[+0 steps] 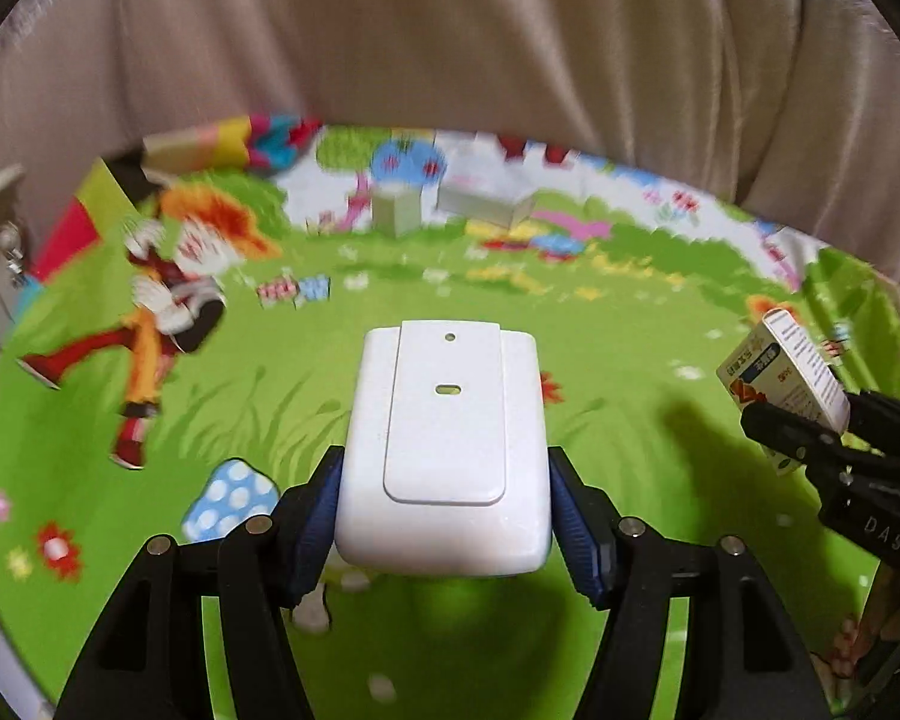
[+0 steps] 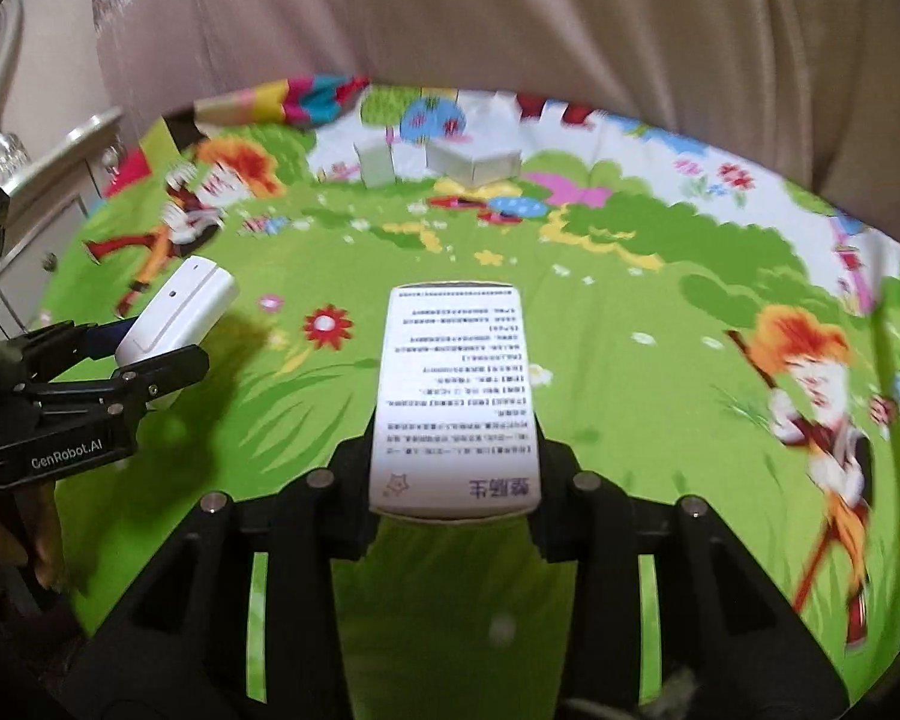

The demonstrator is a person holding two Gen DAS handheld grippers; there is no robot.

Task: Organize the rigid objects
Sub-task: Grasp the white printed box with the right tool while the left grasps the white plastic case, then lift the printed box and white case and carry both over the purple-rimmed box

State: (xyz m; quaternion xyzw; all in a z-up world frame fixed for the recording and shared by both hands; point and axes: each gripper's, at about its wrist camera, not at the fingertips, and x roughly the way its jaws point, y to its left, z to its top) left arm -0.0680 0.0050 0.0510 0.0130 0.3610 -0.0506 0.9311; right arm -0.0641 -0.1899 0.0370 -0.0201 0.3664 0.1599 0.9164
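Left wrist view: left claw [image 1: 444, 501] clamps white plastic device [image 1: 447, 444], lifted above green cartoon mat [image 1: 630, 360].
Right wrist view: right claw [image 2: 455, 468] grips printed medicine box [image 2: 456, 396] above the mat.
Far edge: two small boxes [image 2: 444, 165].

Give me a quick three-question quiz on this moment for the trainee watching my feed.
1. True or false: the left claw is empty.
2. What does the right claw grip? A) a white plastic device B) a printed carton C) nothing
3. How many pale boxes stand at the far side of the play mat?

Key:
1. False: it grips the white plastic device.
2. B: the printed carton.
3. Two: a small box and a wider box beside it.
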